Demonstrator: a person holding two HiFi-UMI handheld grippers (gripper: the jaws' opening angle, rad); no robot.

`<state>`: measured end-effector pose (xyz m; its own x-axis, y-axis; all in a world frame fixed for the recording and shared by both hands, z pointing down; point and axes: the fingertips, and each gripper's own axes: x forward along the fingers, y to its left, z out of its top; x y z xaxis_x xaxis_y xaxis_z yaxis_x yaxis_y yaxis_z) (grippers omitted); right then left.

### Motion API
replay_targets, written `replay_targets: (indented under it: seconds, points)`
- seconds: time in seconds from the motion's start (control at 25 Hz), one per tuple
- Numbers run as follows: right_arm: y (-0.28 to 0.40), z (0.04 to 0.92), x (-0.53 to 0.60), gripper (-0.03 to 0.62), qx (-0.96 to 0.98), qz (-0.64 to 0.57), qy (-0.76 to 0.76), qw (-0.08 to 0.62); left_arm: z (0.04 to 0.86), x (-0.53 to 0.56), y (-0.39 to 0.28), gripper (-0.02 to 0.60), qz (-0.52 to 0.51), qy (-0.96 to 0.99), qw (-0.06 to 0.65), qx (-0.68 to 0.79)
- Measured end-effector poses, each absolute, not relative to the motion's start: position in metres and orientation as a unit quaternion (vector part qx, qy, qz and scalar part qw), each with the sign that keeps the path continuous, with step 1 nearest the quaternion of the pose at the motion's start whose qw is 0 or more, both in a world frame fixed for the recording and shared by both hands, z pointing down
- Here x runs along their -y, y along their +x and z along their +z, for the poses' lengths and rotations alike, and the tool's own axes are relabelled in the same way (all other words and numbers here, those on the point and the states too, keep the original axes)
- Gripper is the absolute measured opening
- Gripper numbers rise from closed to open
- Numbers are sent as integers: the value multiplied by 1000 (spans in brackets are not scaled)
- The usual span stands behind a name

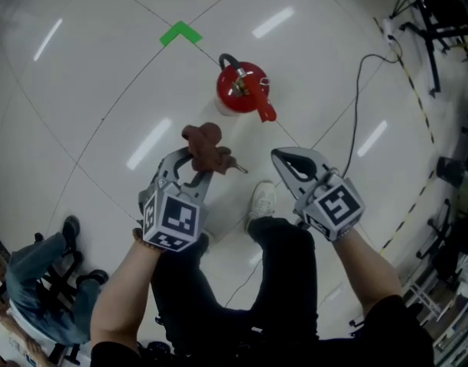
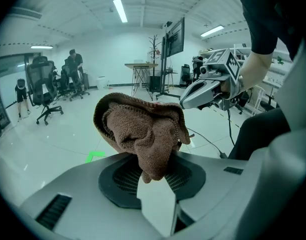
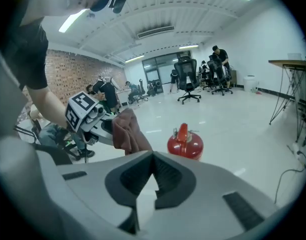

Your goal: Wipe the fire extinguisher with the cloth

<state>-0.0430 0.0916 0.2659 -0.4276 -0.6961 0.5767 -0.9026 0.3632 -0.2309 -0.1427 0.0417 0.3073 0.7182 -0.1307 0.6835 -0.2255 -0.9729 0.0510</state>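
Left gripper point(image 1: 190, 167): fingers clamped on the brown cloth point(image 1: 209, 147), which bunches out past the tips. Right gripper point(image 1: 286, 159): fingers together, empty. The red fire extinguisher point(image 1: 240, 89) stands on the floor point(image 1: 104, 67) beyond both, untouched.

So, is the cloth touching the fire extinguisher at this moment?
No, the cloth hangs in the left gripper, held clearly apart from the fire extinguisher.

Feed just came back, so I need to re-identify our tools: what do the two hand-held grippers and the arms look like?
The left gripper and right gripper are both pale grey moulded plastic shells with tapering jaws, lined inside by dark ribbed pads. Each carries a cube of black-and-white square markers at its rear. The person wears short black sleeves.
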Motion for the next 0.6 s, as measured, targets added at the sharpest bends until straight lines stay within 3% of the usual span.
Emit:
replay_targets:
  seconds: [0.6]
  points:
    - [-27,85,-129,5,806,308,471,181,121,-99,-127,106,382,902,125,157]
